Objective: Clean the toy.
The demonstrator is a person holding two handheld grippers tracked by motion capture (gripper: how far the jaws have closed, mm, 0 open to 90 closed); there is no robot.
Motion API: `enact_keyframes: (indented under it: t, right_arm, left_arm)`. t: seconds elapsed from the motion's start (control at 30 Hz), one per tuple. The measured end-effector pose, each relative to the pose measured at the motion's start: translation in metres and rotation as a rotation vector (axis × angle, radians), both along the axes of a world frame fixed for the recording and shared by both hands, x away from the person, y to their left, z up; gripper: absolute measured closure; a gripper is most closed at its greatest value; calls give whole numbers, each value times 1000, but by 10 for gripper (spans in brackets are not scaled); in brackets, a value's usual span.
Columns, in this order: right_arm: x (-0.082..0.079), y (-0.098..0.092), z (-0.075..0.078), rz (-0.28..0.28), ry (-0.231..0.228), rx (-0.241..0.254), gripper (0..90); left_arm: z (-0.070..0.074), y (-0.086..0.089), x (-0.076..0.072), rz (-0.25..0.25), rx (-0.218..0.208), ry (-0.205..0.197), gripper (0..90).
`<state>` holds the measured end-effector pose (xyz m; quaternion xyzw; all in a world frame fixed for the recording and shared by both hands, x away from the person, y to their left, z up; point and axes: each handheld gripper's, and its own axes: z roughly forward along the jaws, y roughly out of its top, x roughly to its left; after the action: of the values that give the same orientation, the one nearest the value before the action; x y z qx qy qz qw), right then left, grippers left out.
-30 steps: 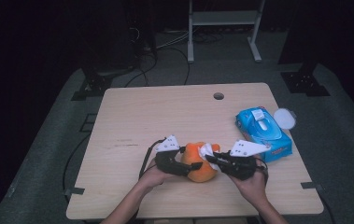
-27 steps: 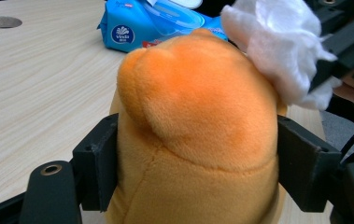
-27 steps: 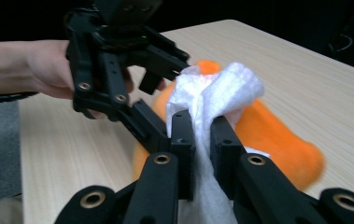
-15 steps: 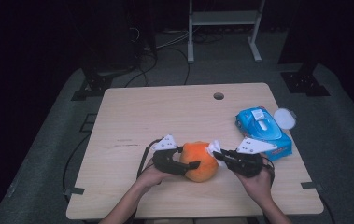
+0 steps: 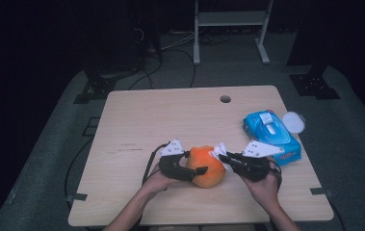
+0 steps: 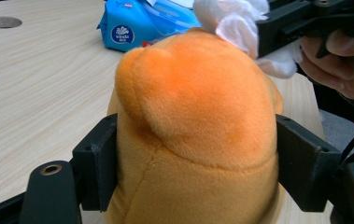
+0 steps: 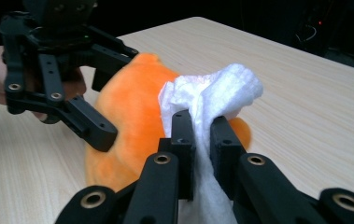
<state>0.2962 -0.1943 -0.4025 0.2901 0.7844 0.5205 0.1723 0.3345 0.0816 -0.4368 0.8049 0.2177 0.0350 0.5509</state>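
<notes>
left hand-held gripper (image 6: 193,149) clamping orange plush (image 5: 206,165) near tabletop (image 5: 180,115) front edge, right hand-held gripper (image 7: 201,133) pinching white wipe (image 7: 212,100) against it, plush underside hidden

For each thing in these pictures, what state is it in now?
Orange plush toy: on the table, clamped by left tongs.
White wipe: pinched in right tongs, touching the toy.
Blue wipes pack: lying flat, flap raised.
Round white lid: beside the pack.
</notes>
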Motion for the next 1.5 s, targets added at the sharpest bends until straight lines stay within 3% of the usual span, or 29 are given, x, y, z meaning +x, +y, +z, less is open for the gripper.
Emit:
enact_keyframes:
  t: [0.2,0.4,0.43,0.57,0.7,0.83,1.0,1.2,1.4,1.5]
  right_arm:
    - [-10,13,3,63,-26,-21,818]
    - [-23,42,9,155,-68,-60,818]
    - [-24,44,10,156,-75,-72,818]
    - [-21,41,12,135,-78,-65,819]
    - [-15,27,13,81,-76,-46,819]
    - [-7,7,9,19,-42,-32,818]
    - [-10,5,7,27,-31,-22,817]
    - [-21,30,12,115,-61,-43,817]
    - [-12,21,13,87,-40,-20,818]
    - [-7,8,9,64,12,10,817]
  left_arm:
    - [1,-5,-3,-8,15,-23,256]
    - [3,-22,-14,-29,65,-91,259]
    - [2,-26,-18,-32,77,-116,261]
    - [1,-25,-18,-29,72,-113,264]
    - [1,-23,-18,-31,69,-111,266]
    - [-1,-20,-17,-33,61,-108,266]
    - [0,-22,-17,-34,62,-105,265]
    - [0,-22,-19,-37,68,-111,266]
    - [0,-23,-23,-50,83,-131,266]
    - [1,-23,-26,-75,98,-148,261]
